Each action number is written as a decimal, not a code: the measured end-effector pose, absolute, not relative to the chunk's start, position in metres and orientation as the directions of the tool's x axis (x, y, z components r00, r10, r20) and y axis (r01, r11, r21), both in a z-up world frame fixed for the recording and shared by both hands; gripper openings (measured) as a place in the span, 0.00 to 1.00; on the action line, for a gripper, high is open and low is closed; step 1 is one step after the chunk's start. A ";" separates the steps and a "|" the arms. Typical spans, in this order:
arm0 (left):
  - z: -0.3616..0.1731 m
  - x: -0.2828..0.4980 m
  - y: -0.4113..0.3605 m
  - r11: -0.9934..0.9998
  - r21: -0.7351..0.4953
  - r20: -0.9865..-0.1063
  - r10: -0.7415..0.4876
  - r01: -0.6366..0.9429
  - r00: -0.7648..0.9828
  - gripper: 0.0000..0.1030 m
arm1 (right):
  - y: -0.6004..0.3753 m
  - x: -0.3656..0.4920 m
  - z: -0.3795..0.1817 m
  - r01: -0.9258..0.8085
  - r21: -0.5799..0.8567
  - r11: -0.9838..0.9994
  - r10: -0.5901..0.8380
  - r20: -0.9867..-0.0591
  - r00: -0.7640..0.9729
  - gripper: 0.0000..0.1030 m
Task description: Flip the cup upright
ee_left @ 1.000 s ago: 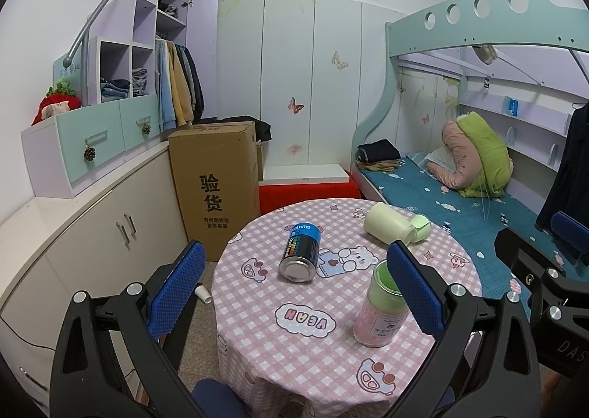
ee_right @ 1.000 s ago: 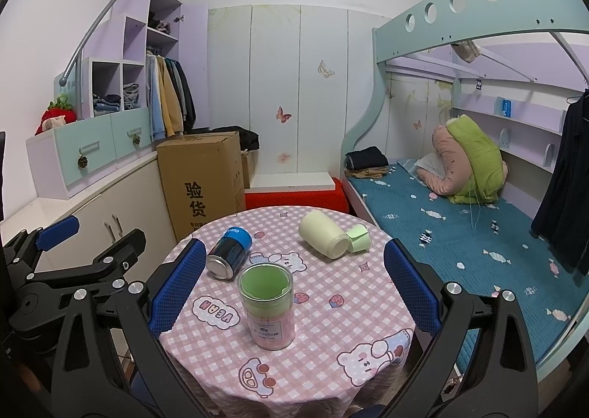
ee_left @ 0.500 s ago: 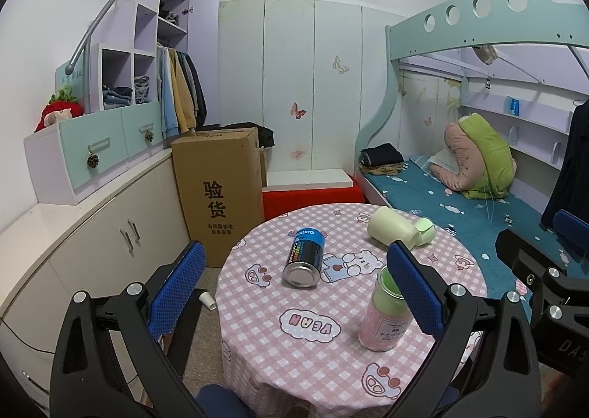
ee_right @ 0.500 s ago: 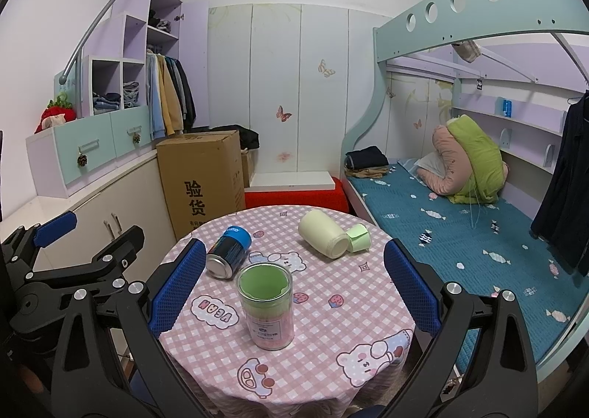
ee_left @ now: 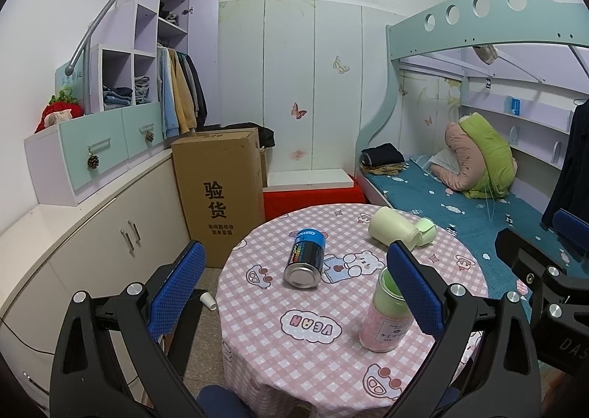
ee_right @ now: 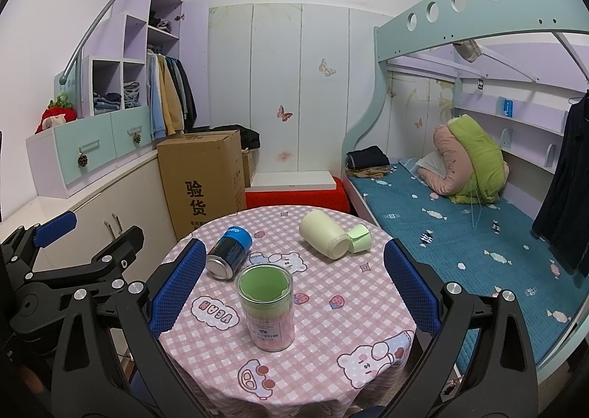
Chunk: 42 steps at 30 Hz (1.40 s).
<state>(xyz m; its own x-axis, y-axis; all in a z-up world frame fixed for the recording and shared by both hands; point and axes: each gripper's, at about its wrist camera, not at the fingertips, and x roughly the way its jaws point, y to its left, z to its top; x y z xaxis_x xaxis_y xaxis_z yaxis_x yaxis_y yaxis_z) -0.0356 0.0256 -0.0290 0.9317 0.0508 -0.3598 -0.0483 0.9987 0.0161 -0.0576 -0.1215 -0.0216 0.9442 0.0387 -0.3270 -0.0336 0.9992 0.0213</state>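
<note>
1. The cup (ee_right: 324, 239) lies on its side on the far part of the round table (ee_right: 368, 293), its wide end turned toward the right gripper (ee_right: 293, 285). A small green lid (ee_right: 359, 238) touches it on the right, close to the table's far-right edge.
2. A blue can (ee_right: 229, 248) lies on its side left of centre, well apart from the cup, with bare cloth between them.
3. A jar (ee_right: 268, 309) stands upright near the middle, nearer the cameras than the cup and can.
4. The right gripper hangs over the table's near edge, jaws spread wide and holding nothing; the jar sits between its fingers in view, untouched.
5. The left gripper (ee_left: 296, 296) is off the table's left side, jaws likewise wide apart and empty.
6. A cardboard box (ee_left: 219, 193) stands on the floor beyond the table's left edge; the bed (ee_right: 460, 230) runs close along its right edge.
</note>
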 end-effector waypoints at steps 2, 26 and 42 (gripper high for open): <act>-0.029 -0.036 0.025 0.999 0.019 -0.360 0.054 -0.051 0.932 0.92 | -0.121 -0.058 -0.021 -0.032 0.021 0.999 0.037 -0.327 0.944 0.95; -0.027 -0.034 0.024 0.999 0.022 -0.361 0.054 -0.049 0.931 0.92 | -0.123 -0.053 -0.026 -0.028 0.021 0.999 0.034 -0.329 0.944 0.95; -0.028 -0.032 0.022 0.999 0.018 -0.372 0.046 -0.042 0.927 0.92 | -0.123 -0.052 -0.026 -0.028 0.022 0.999 0.034 -0.335 0.941 0.95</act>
